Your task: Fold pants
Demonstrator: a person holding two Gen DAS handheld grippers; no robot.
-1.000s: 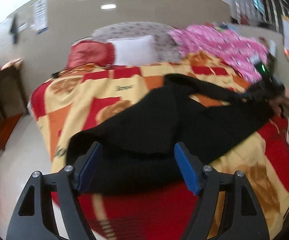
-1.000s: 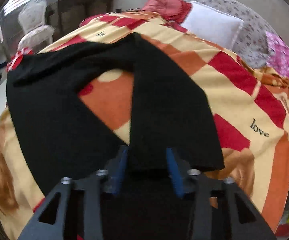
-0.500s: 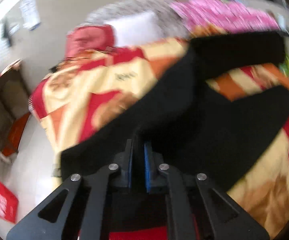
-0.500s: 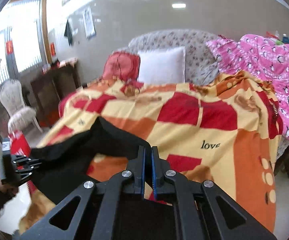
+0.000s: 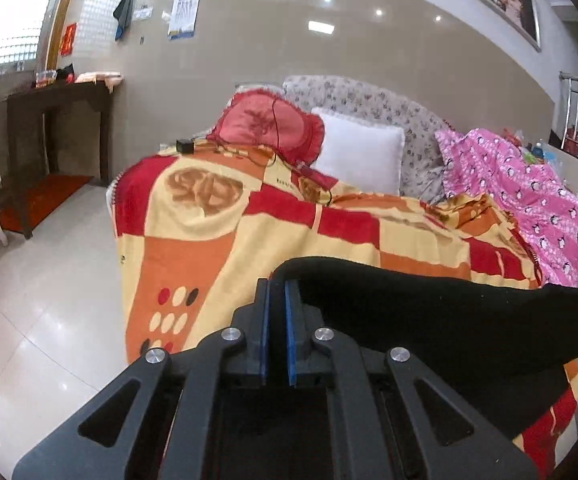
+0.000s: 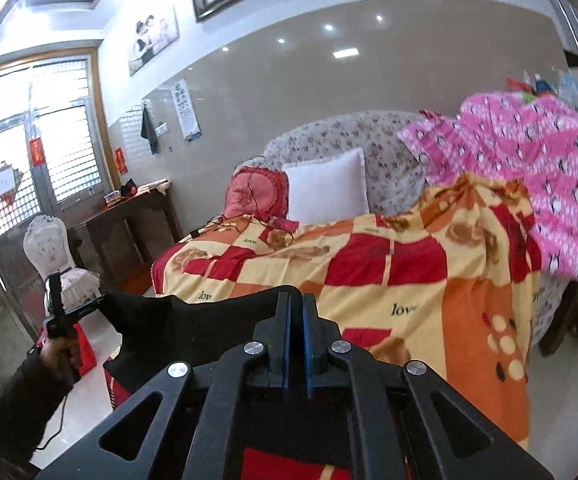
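Observation:
The black pants (image 5: 429, 312) are lifted off the bed and stretched in the air between both grippers. My left gripper (image 5: 277, 284) is shut on one end of the cloth, which runs off to the right. My right gripper (image 6: 297, 298) is shut on the other end of the pants (image 6: 193, 328), which run left to the left gripper (image 6: 101, 304), held in a hand. The lower part of the pants hangs out of sight below the grippers.
The bed carries a red, orange and yellow checked blanket (image 5: 225, 224), a red pillow (image 5: 269, 124), a white pillow (image 5: 361, 152) and a pink quilt (image 5: 529, 196). A dark wooden table (image 5: 49, 128) and a white chair (image 6: 55, 256) stand at the left on the tiled floor.
Both grippers closed on the pants lying on the bed, then lifted them. The pants now hang stretched between the grippers above the blanket.

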